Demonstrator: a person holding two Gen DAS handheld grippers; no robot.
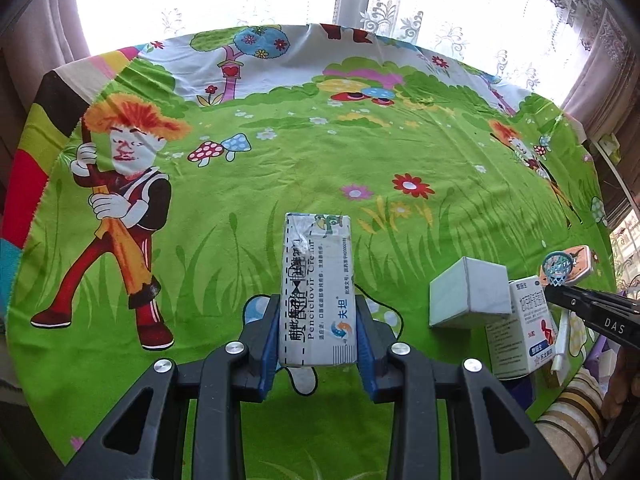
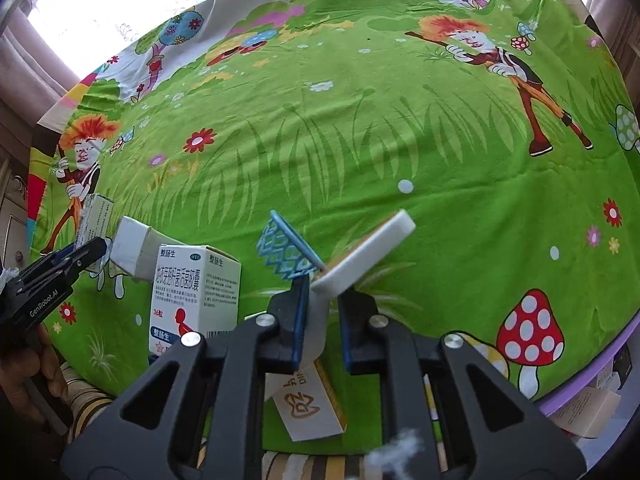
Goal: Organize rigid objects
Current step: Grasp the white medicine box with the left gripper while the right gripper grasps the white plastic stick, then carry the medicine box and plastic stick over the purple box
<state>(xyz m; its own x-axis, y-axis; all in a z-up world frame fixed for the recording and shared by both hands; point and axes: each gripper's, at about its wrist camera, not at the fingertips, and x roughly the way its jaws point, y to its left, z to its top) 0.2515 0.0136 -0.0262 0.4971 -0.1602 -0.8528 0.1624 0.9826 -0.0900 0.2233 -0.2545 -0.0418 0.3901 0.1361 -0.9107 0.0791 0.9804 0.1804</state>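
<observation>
- While the left hand-held gripper [image 1: 318, 332] is clenched on the long cream box [image 1: 318, 292], that box runs lengthwise straight out between the blue pads [image 1: 270, 332], its far end pointing away over the green cartoon cloth [image 1: 280, 152] on the counter.
- To its right, on the cloth, a plain white cube box [image 1: 468, 296] lies just beside an upright medicine box [image 1: 520, 328]; the two look close enough to touch, though I cannot tell for sure.
- Further right, the right hand-held gripper [image 2: 324, 320] is grasping a toy basketball hoop [image 2: 344, 256] by its white base, the backboard tilted up to the right and the blue net [image 2: 286, 254] leaning left toward the medicine box.
- Below that gripper, a small yellow-edged carton [image 2: 312, 404] lies flat at the cloth's near edge.
- My judgement: the left gripper is nearer the box cluster, so setting the cream box alongside the cube means moving right, with the hoop-carrying gripper as the likeliest obstacle.
</observation>
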